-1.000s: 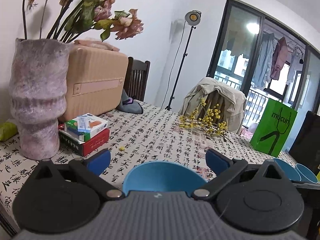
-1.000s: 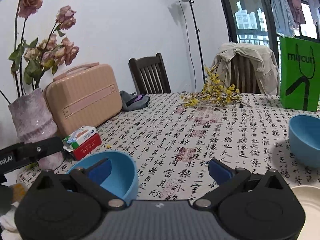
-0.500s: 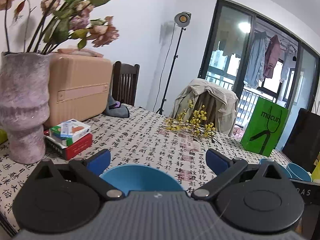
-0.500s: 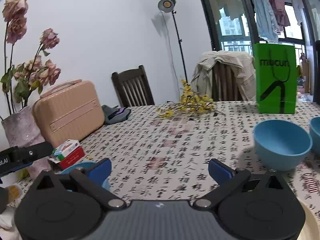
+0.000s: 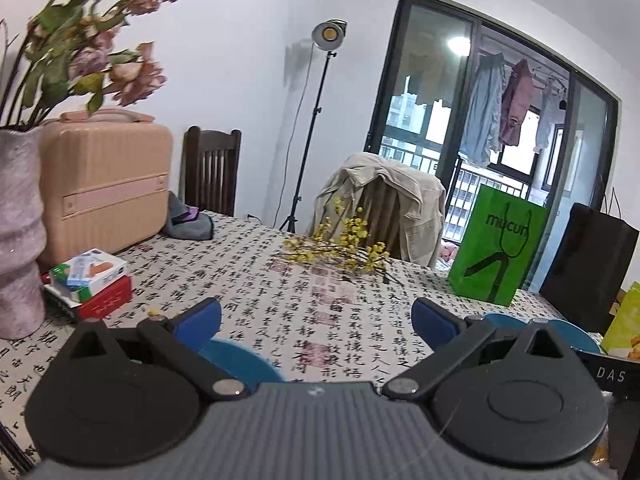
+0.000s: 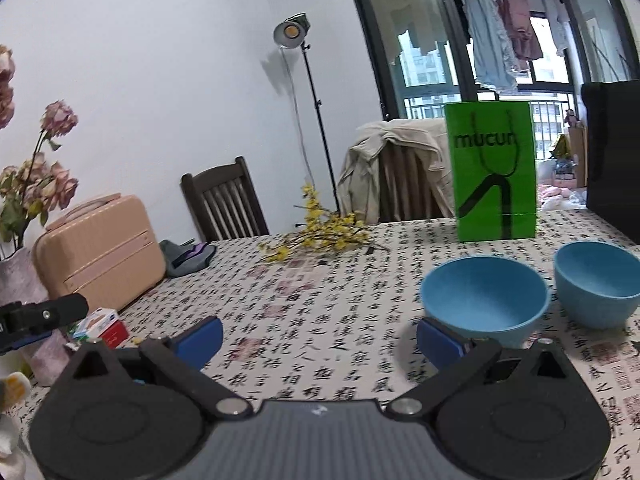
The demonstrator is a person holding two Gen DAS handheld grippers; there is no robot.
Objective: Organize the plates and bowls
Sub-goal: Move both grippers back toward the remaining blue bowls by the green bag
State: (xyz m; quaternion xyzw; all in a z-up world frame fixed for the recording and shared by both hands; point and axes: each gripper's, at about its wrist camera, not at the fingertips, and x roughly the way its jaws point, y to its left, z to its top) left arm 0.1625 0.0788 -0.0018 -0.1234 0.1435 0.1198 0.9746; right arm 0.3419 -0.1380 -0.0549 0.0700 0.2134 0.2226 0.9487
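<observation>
Both grippers are swinging right across the table (image 6: pixel 320 304). In the left wrist view, the bowl (image 5: pixel 240 356) that sat dead centre between the fingers a second ago now peeks out at about 7 o'clock, half hidden under the left gripper (image 5: pixel 316 320). Its jaws are spread wide and grasp nothing.

Over on the right wrist view, the change is bigger. That same near bowl has slipped out of frame, and two other blue bowls have slid in: the big bowl (image 6: pixel 484 300) at 3 o'clock, right behind the right finger, and the far bowl (image 6: pixel 596 284) just beside it, further toward 3. The right gripper (image 6: pixel 320 340) is also splayed open and empty, with the big bowl not yet between its fingers.

So my read: the right side is lining up on the bowl pair, probably to nest them. Nothing is lifted yet, so the sorting is barely under way. No plate shows in either view now. The green bag (image 6: pixel 494 172) stands behind the pair at 1 o'clock, well clear.
</observation>
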